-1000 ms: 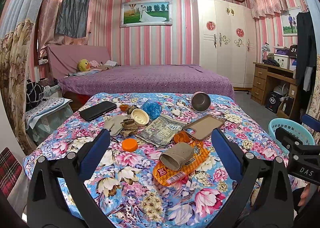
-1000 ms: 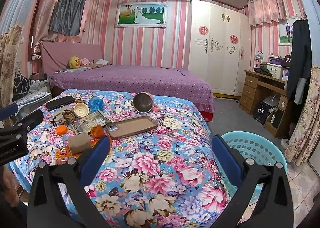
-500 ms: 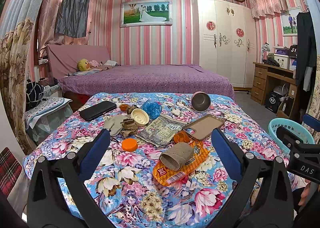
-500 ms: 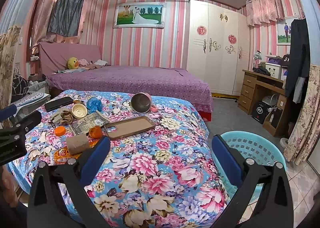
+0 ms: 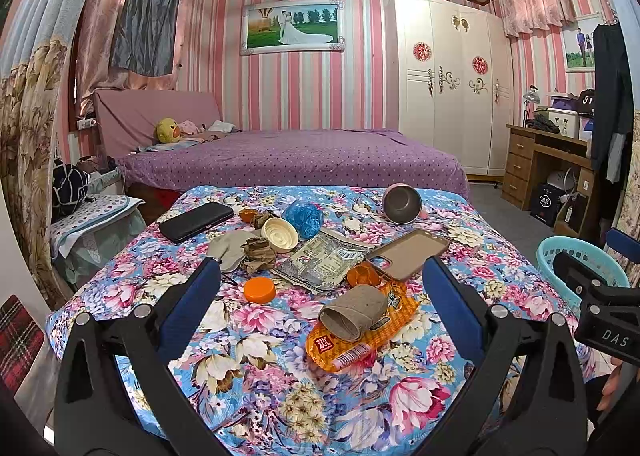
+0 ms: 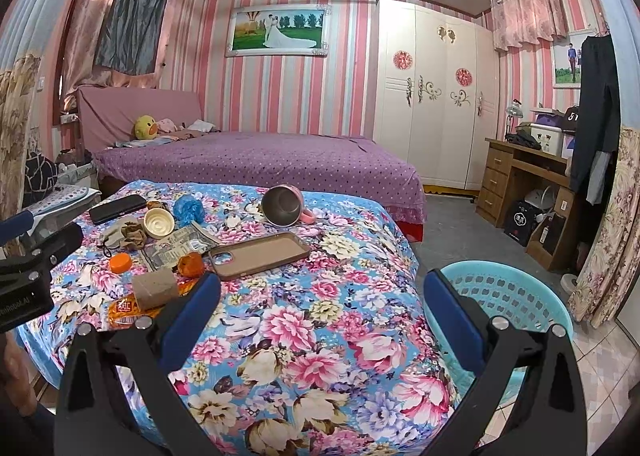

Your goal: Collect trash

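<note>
Trash lies scattered on the floral bedspread (image 5: 256, 340), and we take the brown phone case (image 5: 408, 253) as our landmark. Just in front of the case sits a cardboard tube (image 5: 354, 311), resting on an orange snack wrapper (image 5: 360, 336); a crumpled orange peel (image 5: 362, 275) touches the case's near edge. To the left of the case lie a silvery foil packet (image 5: 322, 261), an orange bottle cap (image 5: 259, 290), a cream lid (image 5: 279, 234) and a blue plastic wad (image 5: 303, 215). Behind the case a metal mug (image 5: 401, 203) lies tipped on its side, showing nothing inside.

We hold our left gripper (image 5: 320, 288) spread wide and empty, aimed at the tube, likely our first pick. Our right gripper (image 6: 322, 296) is equally wide and grips nothing, hovering between the bedspread's edge and the turquoise basket (image 6: 500, 296), probably kept there for the drop-off. The basket stands on the floor to the right of the case; we see no trash in it yet.
</note>
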Demonstrator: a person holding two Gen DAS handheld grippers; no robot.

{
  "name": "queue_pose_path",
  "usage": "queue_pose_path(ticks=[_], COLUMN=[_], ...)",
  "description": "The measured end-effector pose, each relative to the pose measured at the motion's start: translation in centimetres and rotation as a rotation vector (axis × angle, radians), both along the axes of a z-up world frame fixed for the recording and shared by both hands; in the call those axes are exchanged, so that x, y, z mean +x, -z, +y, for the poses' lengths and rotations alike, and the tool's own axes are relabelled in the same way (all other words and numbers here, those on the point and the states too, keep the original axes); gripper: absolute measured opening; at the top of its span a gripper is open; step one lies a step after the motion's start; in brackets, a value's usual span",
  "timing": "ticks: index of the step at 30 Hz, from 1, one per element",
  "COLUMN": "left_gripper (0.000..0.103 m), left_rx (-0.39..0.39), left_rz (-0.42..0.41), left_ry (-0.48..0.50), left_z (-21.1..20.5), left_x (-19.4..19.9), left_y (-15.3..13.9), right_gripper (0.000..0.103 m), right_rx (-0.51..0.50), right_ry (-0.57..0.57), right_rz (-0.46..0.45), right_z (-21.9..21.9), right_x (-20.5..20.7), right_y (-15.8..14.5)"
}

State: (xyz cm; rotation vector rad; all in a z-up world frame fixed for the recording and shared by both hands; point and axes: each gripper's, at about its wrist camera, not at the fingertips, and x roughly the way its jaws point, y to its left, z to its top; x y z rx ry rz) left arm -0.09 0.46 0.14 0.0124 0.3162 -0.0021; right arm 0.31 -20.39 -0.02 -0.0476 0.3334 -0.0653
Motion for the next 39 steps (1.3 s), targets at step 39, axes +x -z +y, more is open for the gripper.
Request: queue_pose_path(ticks=[39], left_gripper=[0.098], left_rx=[0.009], left_rz=[0.020], left_ry=[0.021], left_z=[0.0], left_x=[1.8], left_y=[-1.7], right_gripper=[0.099], right_rx=[0.028], right_ry=[0.035], right_rz=[-0.030], right_z=[-0.8], right_x=[1.0], right_y=[-2.0])
